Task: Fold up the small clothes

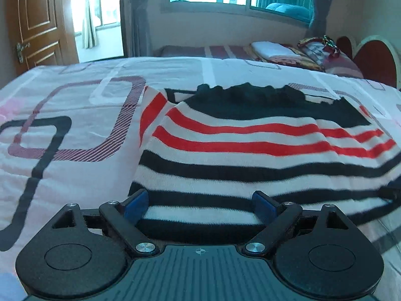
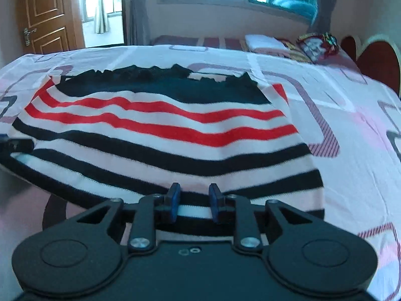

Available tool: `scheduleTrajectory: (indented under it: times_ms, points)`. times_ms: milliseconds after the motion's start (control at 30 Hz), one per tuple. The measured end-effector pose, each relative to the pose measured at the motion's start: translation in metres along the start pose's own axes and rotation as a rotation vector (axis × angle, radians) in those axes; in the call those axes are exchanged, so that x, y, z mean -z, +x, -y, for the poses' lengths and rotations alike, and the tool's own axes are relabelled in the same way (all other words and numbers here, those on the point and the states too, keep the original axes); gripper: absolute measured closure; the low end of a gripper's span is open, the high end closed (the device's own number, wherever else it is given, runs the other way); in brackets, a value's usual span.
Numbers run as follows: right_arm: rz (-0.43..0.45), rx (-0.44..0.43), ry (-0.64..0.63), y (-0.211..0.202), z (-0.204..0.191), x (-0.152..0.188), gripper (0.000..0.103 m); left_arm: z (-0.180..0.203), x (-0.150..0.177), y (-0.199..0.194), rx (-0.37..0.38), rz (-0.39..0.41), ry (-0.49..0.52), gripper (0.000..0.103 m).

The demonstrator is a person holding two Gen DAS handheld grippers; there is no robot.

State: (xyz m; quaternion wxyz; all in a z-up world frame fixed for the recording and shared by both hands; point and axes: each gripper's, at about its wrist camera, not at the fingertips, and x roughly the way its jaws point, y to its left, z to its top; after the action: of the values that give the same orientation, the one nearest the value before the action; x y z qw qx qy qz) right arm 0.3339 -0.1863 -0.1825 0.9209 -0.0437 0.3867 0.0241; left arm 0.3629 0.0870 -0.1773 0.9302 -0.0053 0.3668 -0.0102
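Note:
A striped knit garment (image 1: 250, 150) with white, red and black bands and a dark ruffled top lies spread flat on the bed. My left gripper (image 1: 200, 203) stands wide open over the near hem at the garment's left corner, with the hem lying flat between its blue pads (image 1: 136, 204). The right gripper (image 2: 194, 198) is at the near hem of the garment (image 2: 163, 135) toward its right side. Its jaws stand a narrow gap apart with a white stripe showing flat between them, not pinched. Each gripper's tip shows at the edge of the other view.
The garment rests on a pink-white bedsheet (image 2: 351, 150) with looped line patterns. Beyond it is a second bed with folded cloth (image 1: 273, 50) and a red heart-shaped headboard (image 1: 376, 60). A wooden door (image 1: 37, 25) and windows stand at the back.

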Motion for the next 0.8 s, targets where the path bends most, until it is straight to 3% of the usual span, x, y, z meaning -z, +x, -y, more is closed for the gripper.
scheduleTrajectory:
  times_ms: [267, 367, 433, 500, 800]
  points:
    - [0.076, -0.07, 0.004, -0.024, -0.042, -0.011, 0.078, 0.03, -0.003, -0.011, 0.069, 0.013, 0.039, 0.014]
    - [0.077, -0.069, -0.04, -0.02, -0.061, -0.013, 0.078, 0.028, 0.001, 0.003, 0.06, -0.038, 0.042, 0.014]
    - [0.044, -0.065, -0.045, -0.013, -0.065, -0.009, 0.078, 0.026, 0.006, 0.004, 0.072, -0.031, 0.066, 0.014]
    - [0.004, -0.038, -0.047, -0.003, -0.058, 0.0, 0.078, 0.027, 0.009, 0.002, 0.073, -0.029, 0.095, 0.014]
    - [-0.003, 0.046, 0.069, -0.006, 0.002, 0.009, 0.078, 0.025, 0.008, 0.001, 0.075, -0.036, 0.095, 0.014]
